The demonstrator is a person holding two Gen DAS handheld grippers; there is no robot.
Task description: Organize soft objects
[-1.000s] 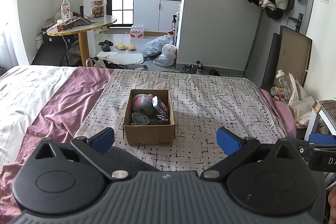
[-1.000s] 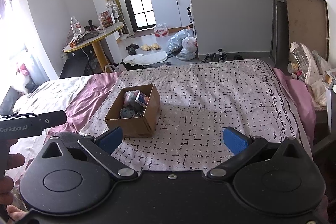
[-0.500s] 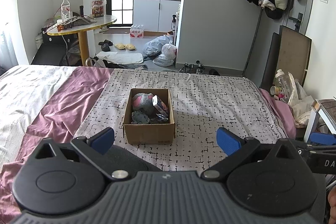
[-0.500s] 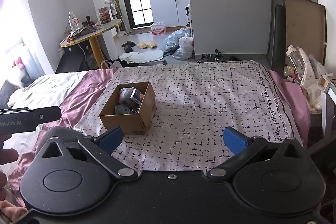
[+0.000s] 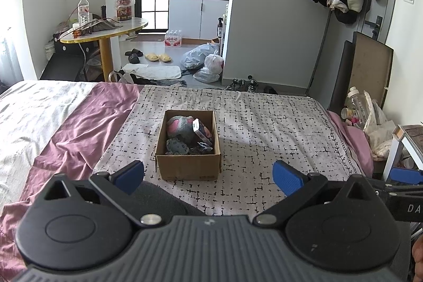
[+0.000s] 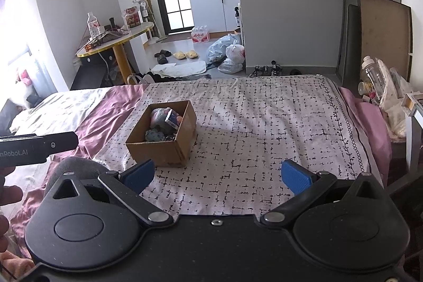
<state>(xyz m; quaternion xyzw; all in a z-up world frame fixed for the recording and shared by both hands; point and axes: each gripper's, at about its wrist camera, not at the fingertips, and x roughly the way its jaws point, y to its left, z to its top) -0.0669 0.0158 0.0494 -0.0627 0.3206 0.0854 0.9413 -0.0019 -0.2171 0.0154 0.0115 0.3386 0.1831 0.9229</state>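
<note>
**Soft Items Boxed on Bed, Both Grippers Held Back Empty**

A cardboard box (image 5: 188, 147) is seen on the patterned bedspread (image 5: 264, 128), toward its left edge where the purple sheet (image 5: 79, 123) begins. Inside it, soft objects (image 5: 181, 127) are packed: a grey-and-pink bundle at the far end, darker rolled pieces at the near end, and a small printed packet (image 5: 197, 126) propped between them. No loose soft item is visible on the rest of the spread, so the sorting is judged to be either at its very start or close to done; which cannot be told.

The left gripper (image 5: 208, 176) is held low at the near edge of the bed, aimed straight at the box, its blue pads spread wide with nothing between them. The right gripper (image 6: 218, 173) is held alongside, pointed slightly to the right of the box (image 6: 161, 135), likewise wide and empty. A grey rounded shape (image 6: 75, 167) is seen just beneath the grippers at the near edge; what it is cannot be made out.

If more is to be sorted, a reach forward over the box rim is called for, with the pads lowered onto one bundle.
</note>
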